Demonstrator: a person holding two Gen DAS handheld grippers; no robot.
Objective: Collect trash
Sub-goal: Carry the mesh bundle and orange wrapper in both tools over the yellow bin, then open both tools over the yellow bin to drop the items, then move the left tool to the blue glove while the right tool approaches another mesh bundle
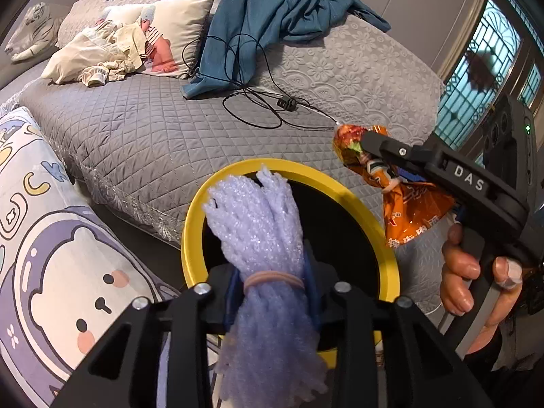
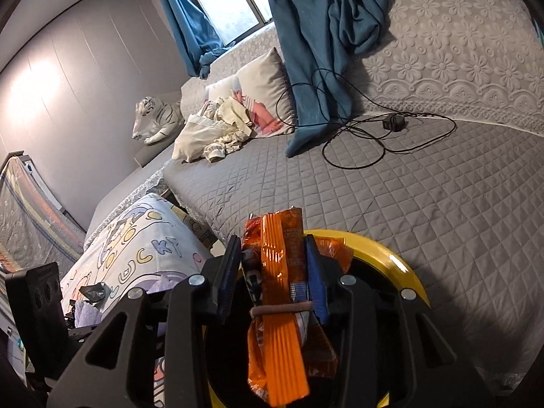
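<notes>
One yellow bin (image 1: 193, 227), one orange wrapper (image 1: 411, 210), one foam net bundle (image 1: 258, 224). Two grippers: left gripper (image 1: 272, 282), right gripper (image 2: 272, 265). One tiger toy (image 2: 156, 119).

The yellow bin (image 1: 384, 238) mouth gapes unobstructed, hemmed by the bed (image 1: 142, 136) and cartoon pillow (image 1: 61, 255).

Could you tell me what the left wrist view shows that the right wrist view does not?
Only the left wrist view shows the purple foam netting up close between the left gripper's fingers, and the hand carrying the right gripper. Only the right wrist view shows the window and the orange wrapper's underside. Both share the yellow bin, the grey bedspread, the black cable and the blue curtain.
</notes>
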